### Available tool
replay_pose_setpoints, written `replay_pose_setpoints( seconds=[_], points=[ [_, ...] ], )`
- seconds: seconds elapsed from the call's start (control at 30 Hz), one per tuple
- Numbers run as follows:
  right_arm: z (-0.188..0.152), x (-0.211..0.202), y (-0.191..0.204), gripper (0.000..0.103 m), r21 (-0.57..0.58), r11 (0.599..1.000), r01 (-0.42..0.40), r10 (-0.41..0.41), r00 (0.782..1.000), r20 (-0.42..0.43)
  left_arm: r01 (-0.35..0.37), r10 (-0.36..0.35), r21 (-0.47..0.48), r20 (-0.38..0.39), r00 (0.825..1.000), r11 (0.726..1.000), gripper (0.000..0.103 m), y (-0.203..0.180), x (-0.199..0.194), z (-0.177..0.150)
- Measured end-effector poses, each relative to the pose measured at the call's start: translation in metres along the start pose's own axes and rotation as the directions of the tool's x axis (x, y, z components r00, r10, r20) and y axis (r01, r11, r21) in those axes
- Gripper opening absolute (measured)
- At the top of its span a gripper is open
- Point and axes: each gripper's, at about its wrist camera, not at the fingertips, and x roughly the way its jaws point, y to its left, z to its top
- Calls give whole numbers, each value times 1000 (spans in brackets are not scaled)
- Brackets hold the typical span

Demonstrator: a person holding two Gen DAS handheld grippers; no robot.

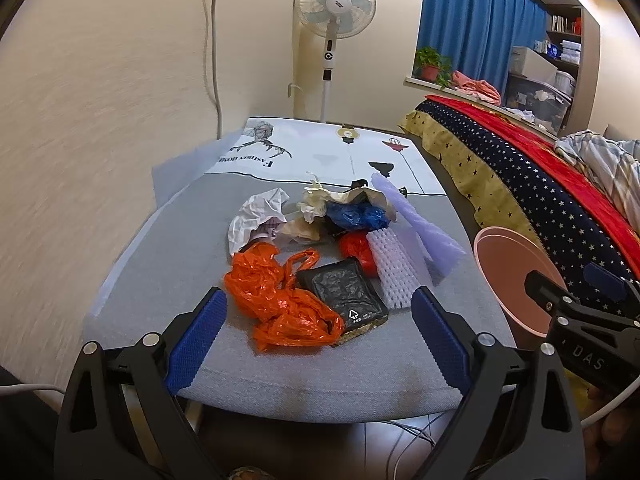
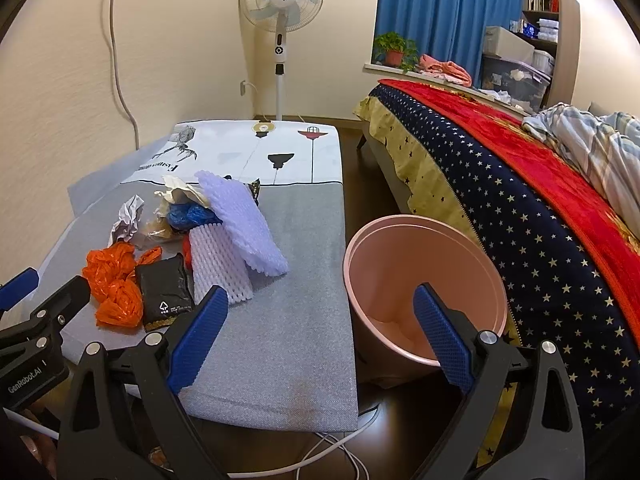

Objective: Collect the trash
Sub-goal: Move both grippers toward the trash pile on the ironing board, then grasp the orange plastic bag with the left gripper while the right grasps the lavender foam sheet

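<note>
A heap of trash lies on the grey-covered table (image 1: 168,264): an orange plastic bag (image 1: 276,300), a black packet (image 1: 346,294), white foam netting (image 1: 390,270), purple foam netting (image 1: 420,224), crumpled white paper (image 1: 258,220), a blue bag (image 1: 356,216) and a red item (image 1: 358,250). My left gripper (image 1: 320,304) is open, hovering just before the orange bag and packet. My right gripper (image 2: 320,300) is open and empty, between the table's right side and the pink bin (image 2: 424,276). The same orange bag (image 2: 114,284), packet (image 2: 164,292) and netting (image 2: 240,224) lie to its left.
The pink bin (image 1: 516,276) stands on the floor between the table and a bed (image 2: 520,200) with a starred, red cover. A standing fan (image 1: 334,12) is behind the table. Cables (image 2: 320,452) trail on the floor under the near edge.
</note>
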Motion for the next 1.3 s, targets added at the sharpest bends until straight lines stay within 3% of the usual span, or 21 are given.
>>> replay_pose_setpoints(
  seconds=[0.83,1.0,1.13,1.3],
  points=[
    [0,-1,-2,91,6,1000,0,0,1000,1,9,-9,-3,6,1000,1000,90,-3,-3,-1],
    [-1,1,-2,73,13,1000,-16,16,1000,-8,16,-16,-14,-5,1000,1000,76,0,-1,-2],
    [2,9,0,69,17,999,-38,38,999,-14,-2,2,-25,-16,1000,1000,57,4,5,-3],
    [10,21,3,64,16,997,-72,72,997,-2,-49,48,-46,-19,999,998,55,12,16,-3]
  ],
)
